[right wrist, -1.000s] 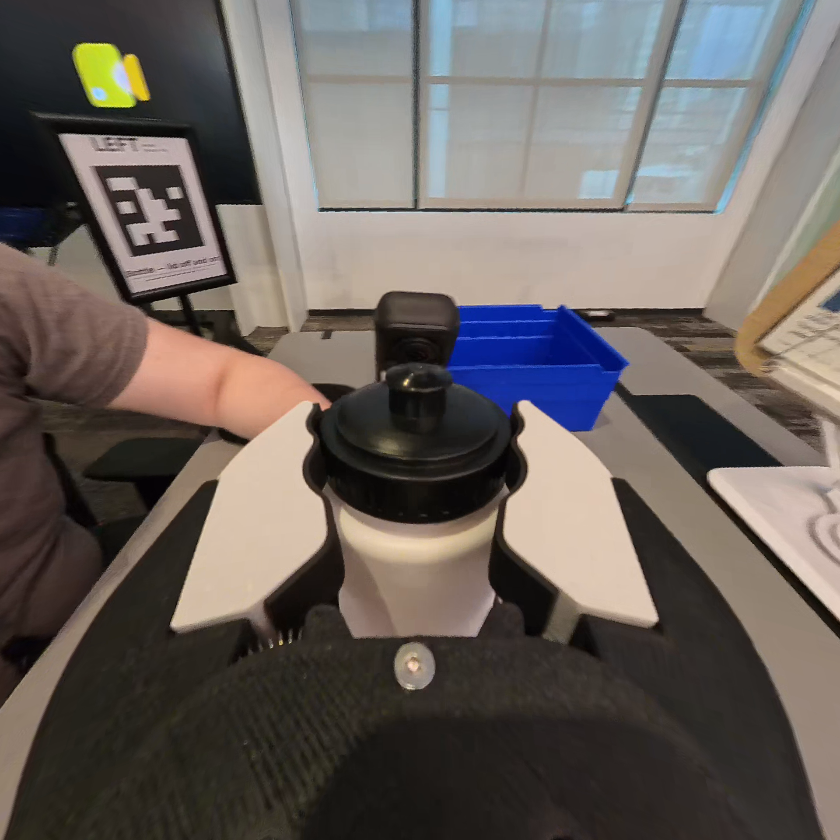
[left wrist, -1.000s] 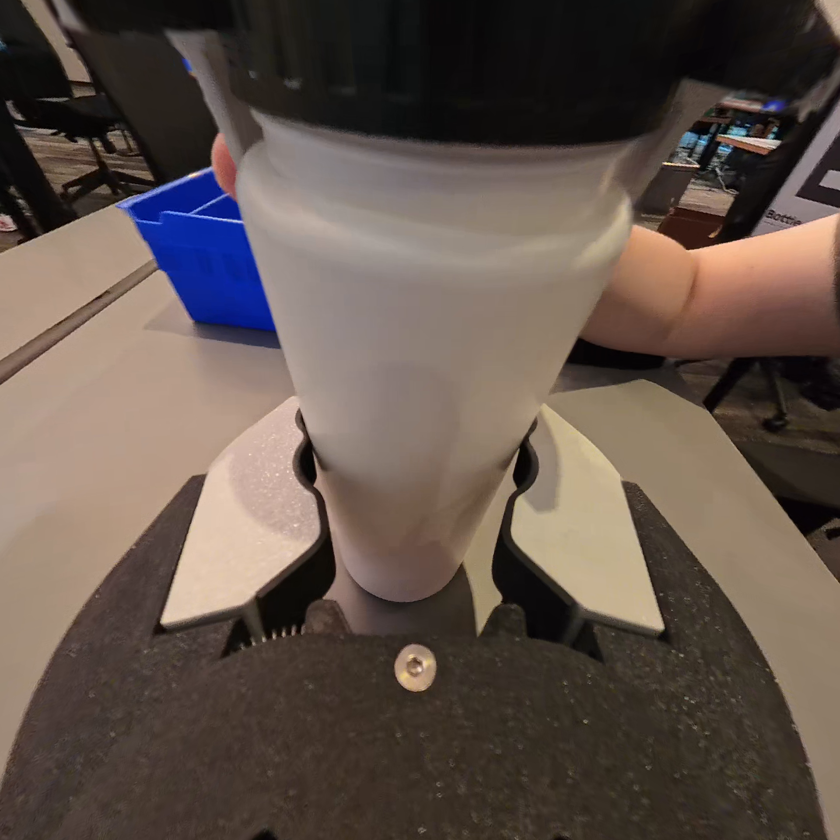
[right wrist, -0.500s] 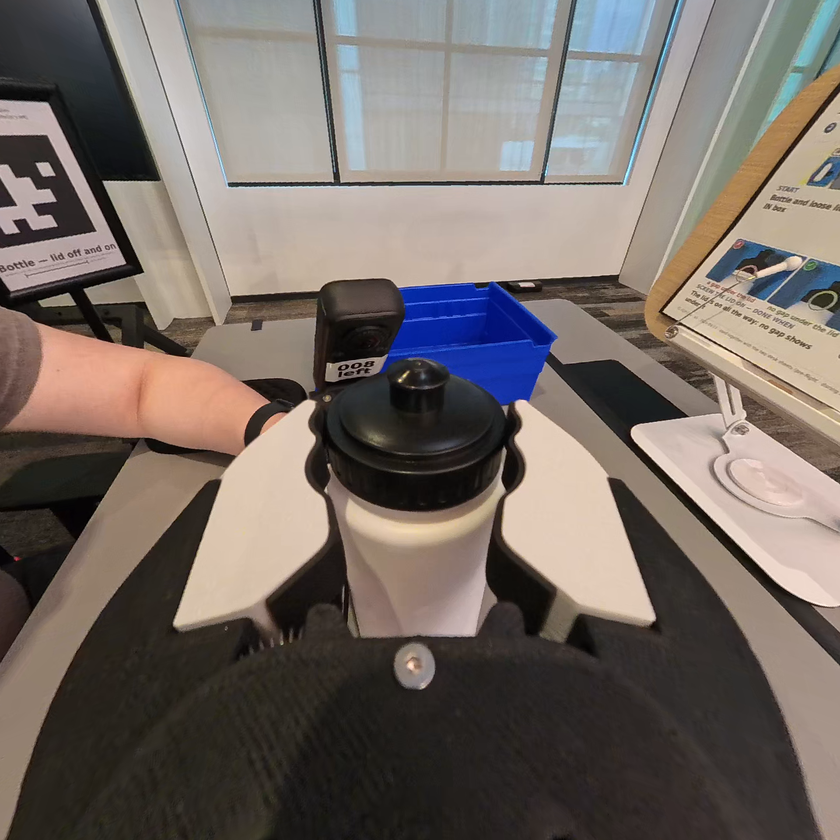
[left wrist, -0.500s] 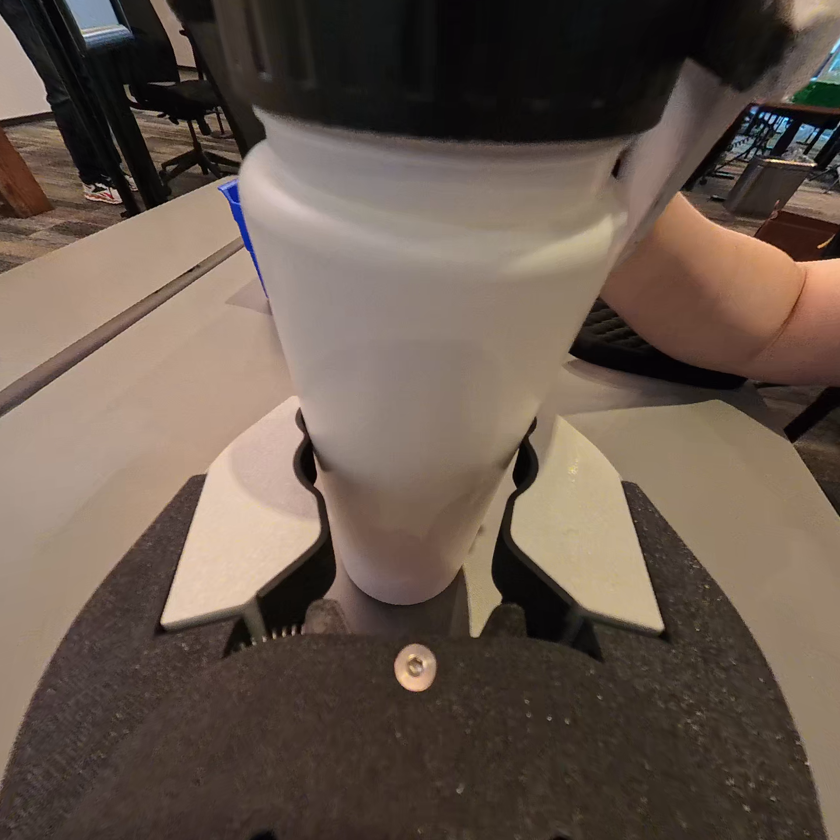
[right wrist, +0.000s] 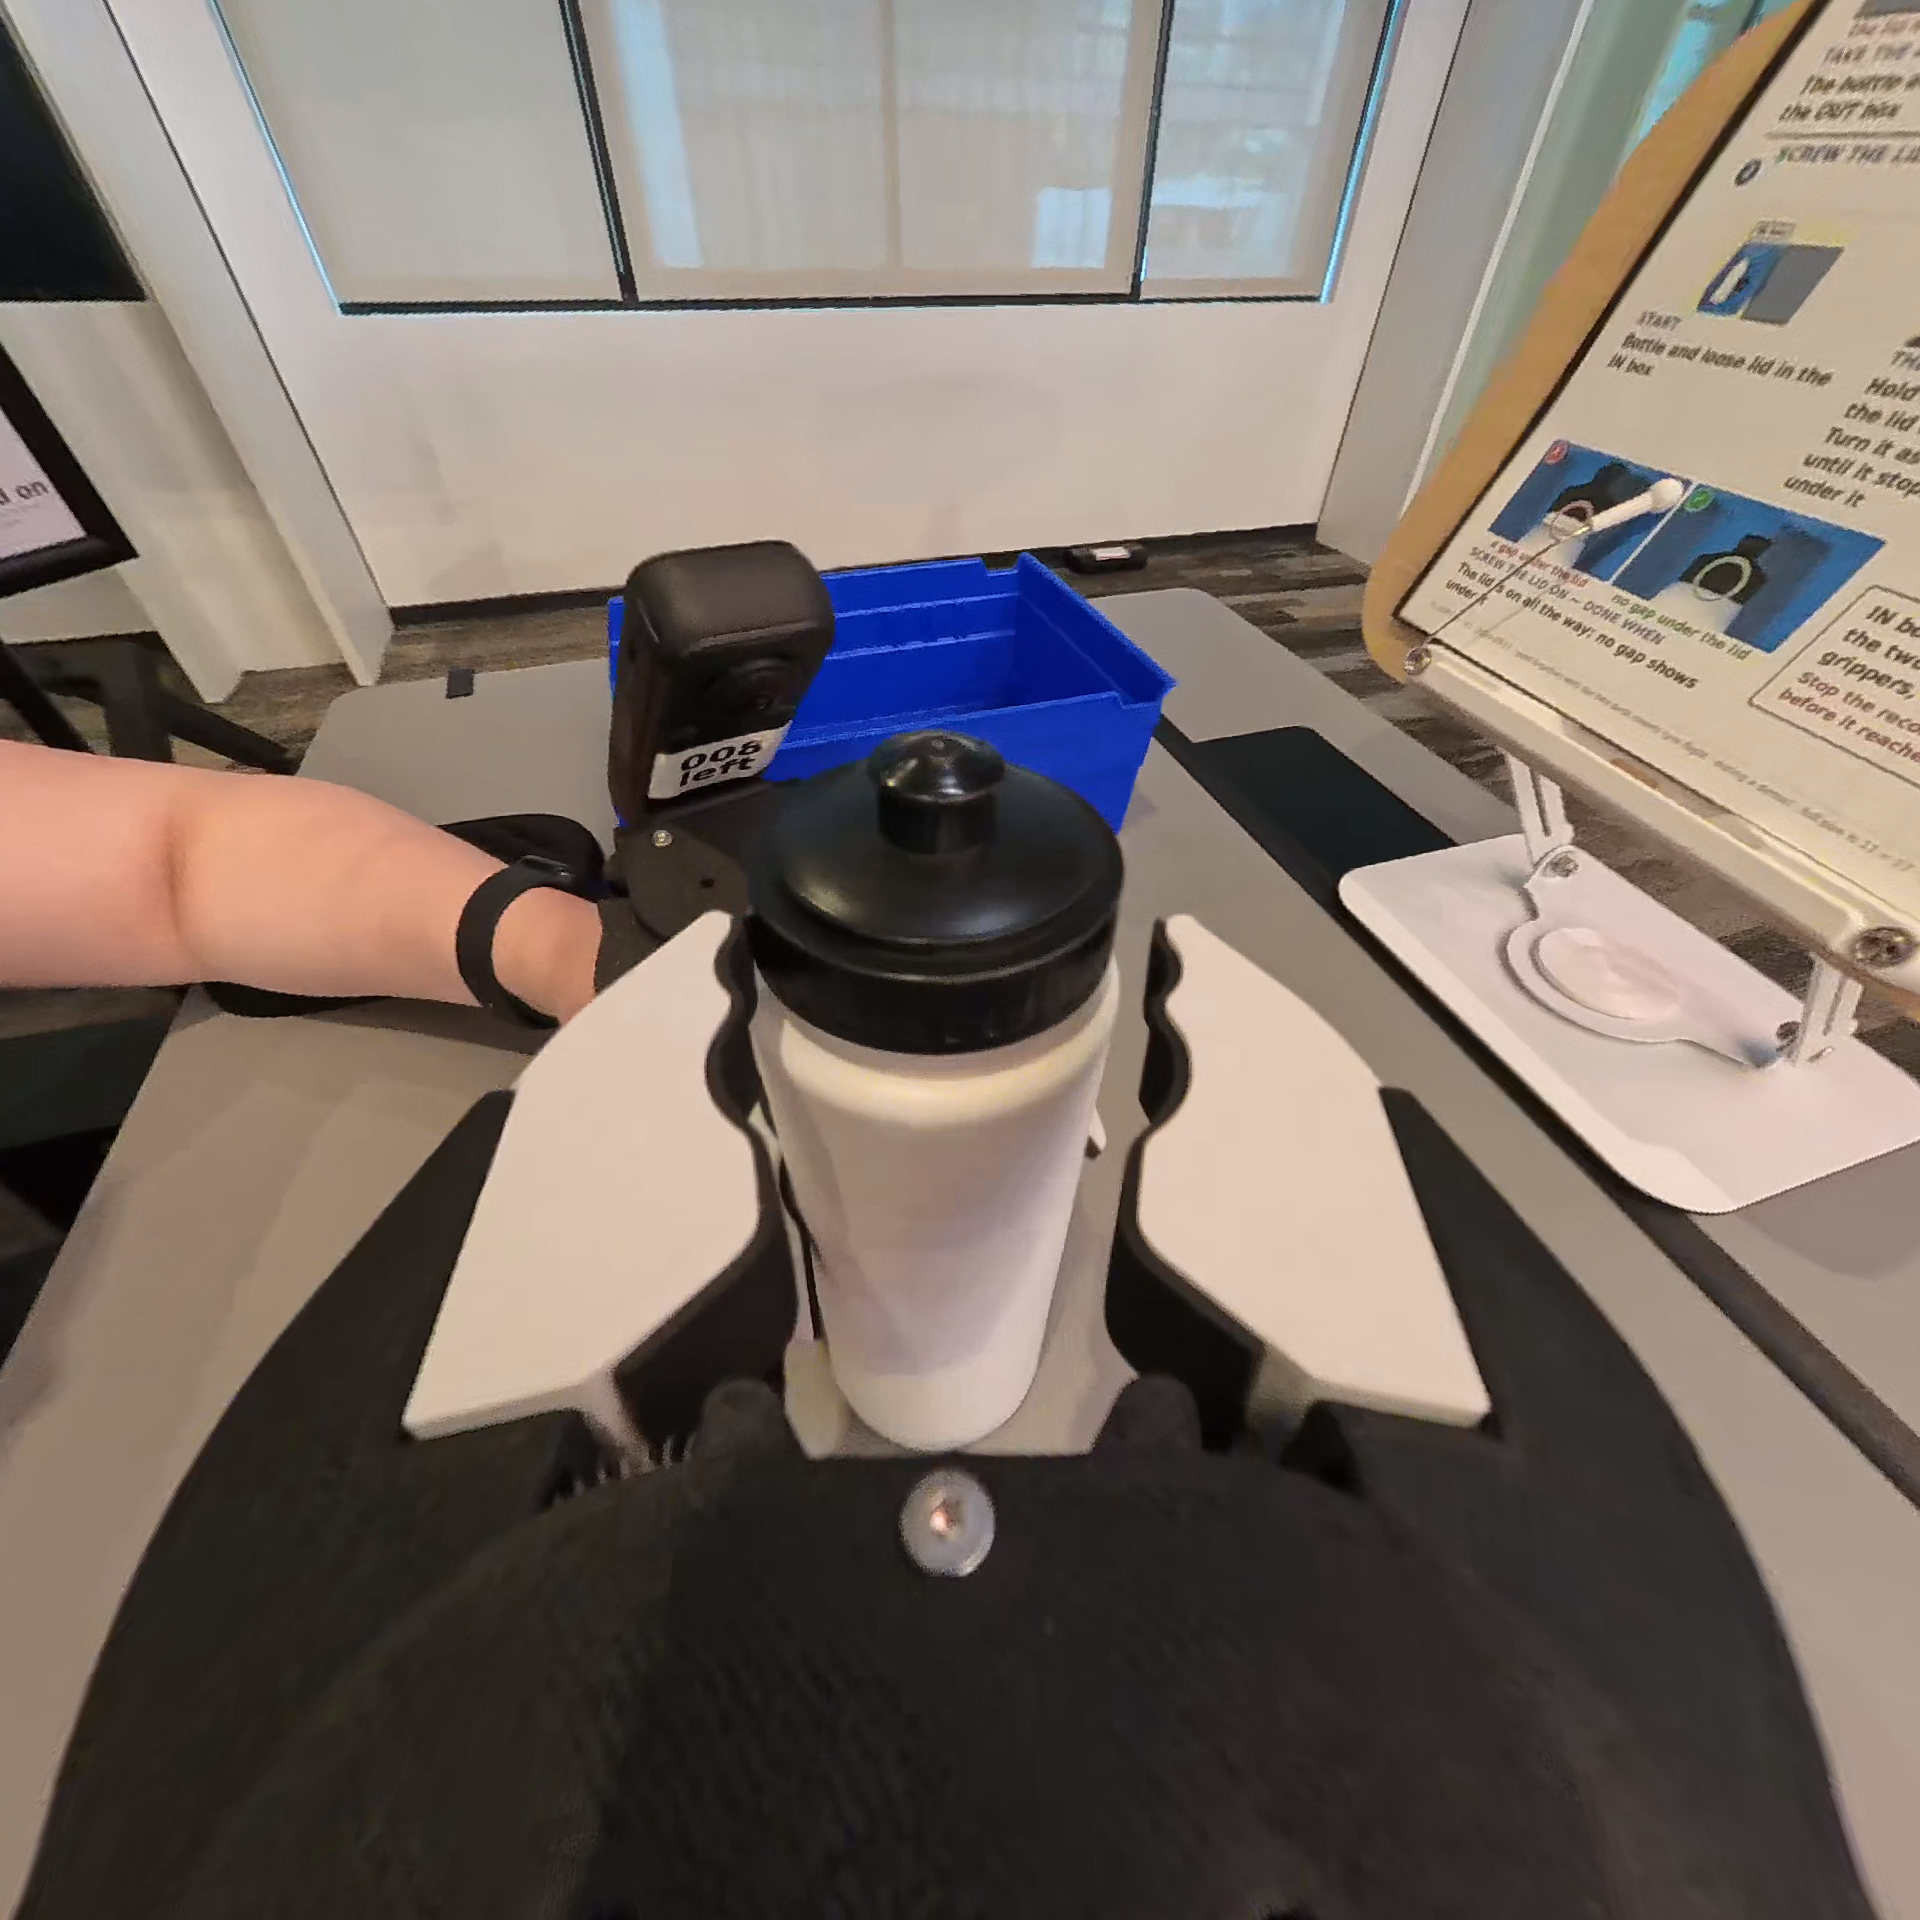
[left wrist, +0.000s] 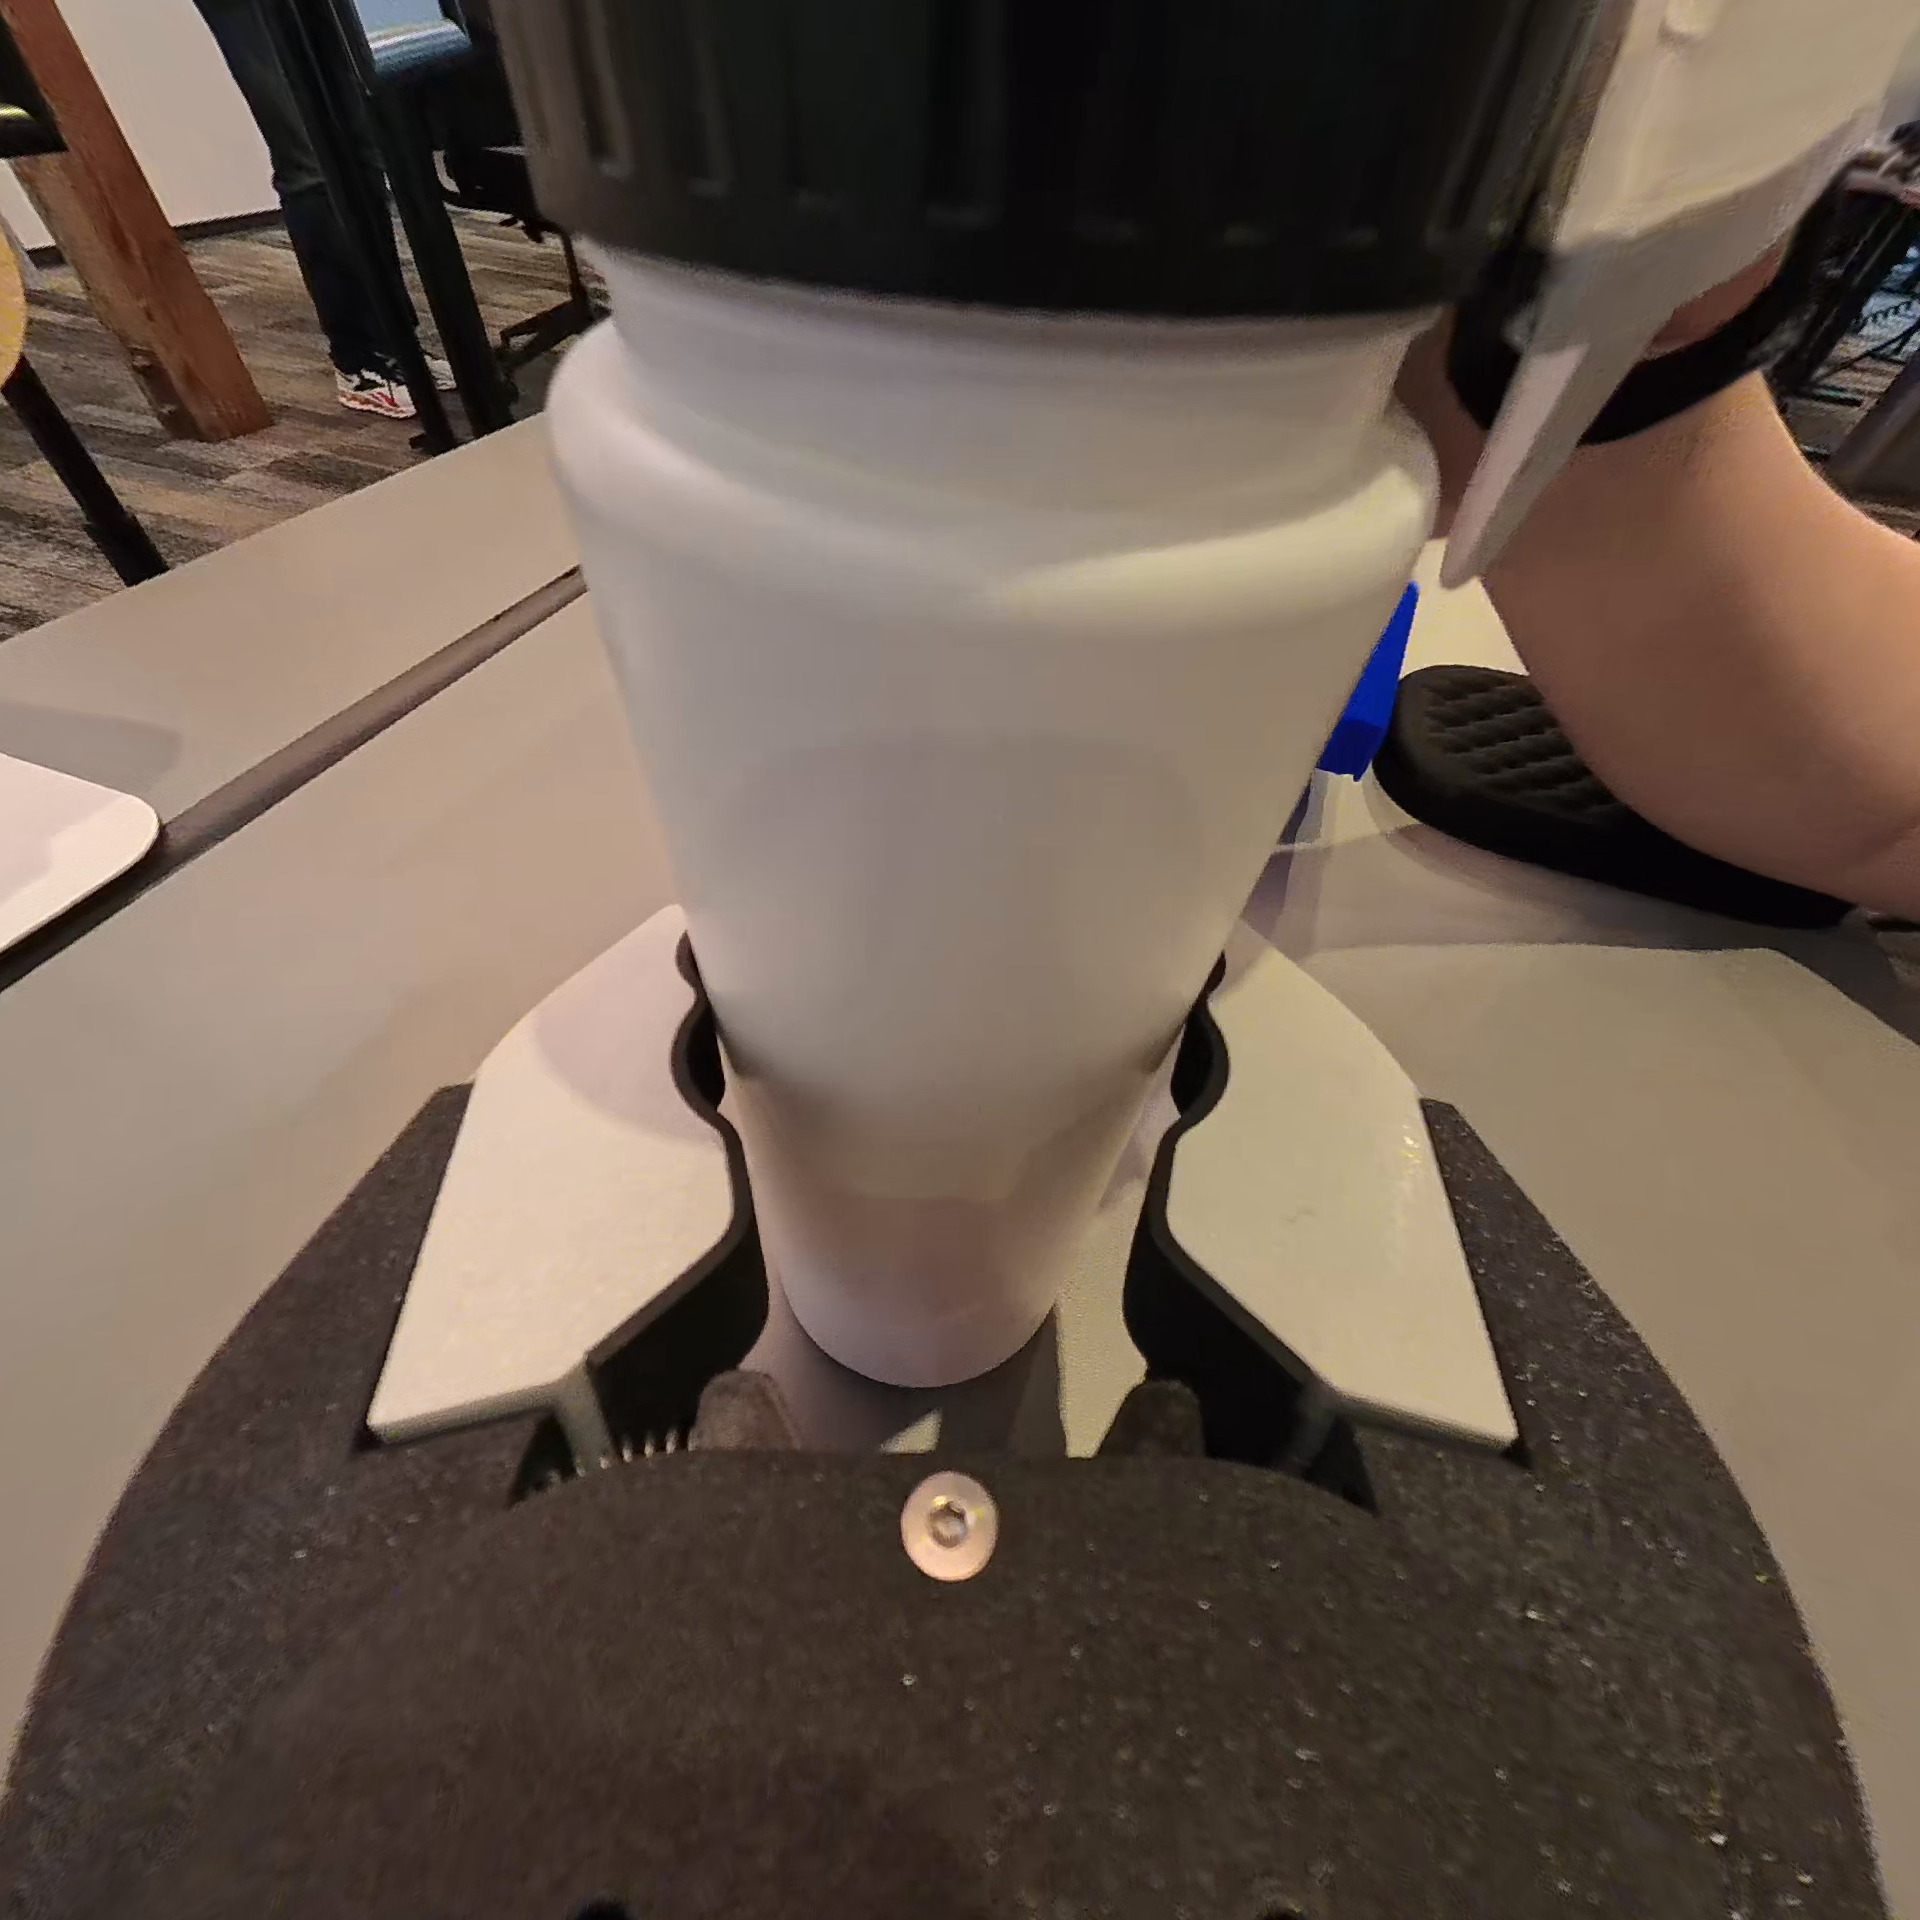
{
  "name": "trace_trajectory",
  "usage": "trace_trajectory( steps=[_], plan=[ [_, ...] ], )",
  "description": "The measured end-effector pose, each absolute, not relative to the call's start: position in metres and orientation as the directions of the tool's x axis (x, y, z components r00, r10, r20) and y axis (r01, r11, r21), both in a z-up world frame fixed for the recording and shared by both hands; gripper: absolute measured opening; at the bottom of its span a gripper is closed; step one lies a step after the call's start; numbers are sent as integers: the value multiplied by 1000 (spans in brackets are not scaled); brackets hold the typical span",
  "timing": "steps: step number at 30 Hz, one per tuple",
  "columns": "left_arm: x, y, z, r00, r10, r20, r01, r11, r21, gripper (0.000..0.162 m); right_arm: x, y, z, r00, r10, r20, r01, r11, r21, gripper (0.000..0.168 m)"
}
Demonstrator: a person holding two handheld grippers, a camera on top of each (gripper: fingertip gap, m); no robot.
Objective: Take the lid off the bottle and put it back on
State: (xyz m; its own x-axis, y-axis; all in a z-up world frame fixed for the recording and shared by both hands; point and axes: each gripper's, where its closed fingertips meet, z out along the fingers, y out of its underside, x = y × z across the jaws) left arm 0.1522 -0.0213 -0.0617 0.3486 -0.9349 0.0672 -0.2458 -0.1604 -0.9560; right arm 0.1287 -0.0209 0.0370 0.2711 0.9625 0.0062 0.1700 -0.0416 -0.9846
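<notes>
A white bottle (left wrist: 966,779) with a black screw lid (left wrist: 1018,135) stands upright on the grey table (left wrist: 312,935). My left gripper (left wrist: 951,956) is shut on the bottle's lower body, with both fingers pressed against it. In the right wrist view the bottle (right wrist: 935,1195) and its lid (right wrist: 935,894) sit between the fingers of my right gripper (right wrist: 945,925). The jaws stand slightly wider than the lid, with a gap on the right side. One right finger (left wrist: 1558,343) shows in the left wrist view, apart from the lid.
A blue bin (right wrist: 987,665) stands behind the bottle. An instruction board on a white stand (right wrist: 1621,1039) is at the right. A person's forearm (right wrist: 260,883) with a black wristband holds the left gripper, whose camera (right wrist: 717,665) shows. The table edge is at the left.
My right gripper was shut on the lid and has opened off it. Both views have swung round, so the board is now closer on the right. My left gripper still holds the bottle.
</notes>
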Motion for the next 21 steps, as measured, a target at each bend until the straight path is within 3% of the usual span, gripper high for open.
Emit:
trace_trajectory(
  steps=[8,17,21],
  plan=[
    [150,-17,-61,377,-922,85,-228,-181,-957,86,129,-18,37,279,957,-78,142,-122,-982,76],
    [144,-7,-61,537,-839,88,-192,-223,-956,86,116,-12,44,564,826,-20,111,-100,-989,80],
    [145,-7,-62,575,-816,60,-201,-212,-956,86,114,-9,40,649,760,28,109,-57,-992,74]
  ],
)
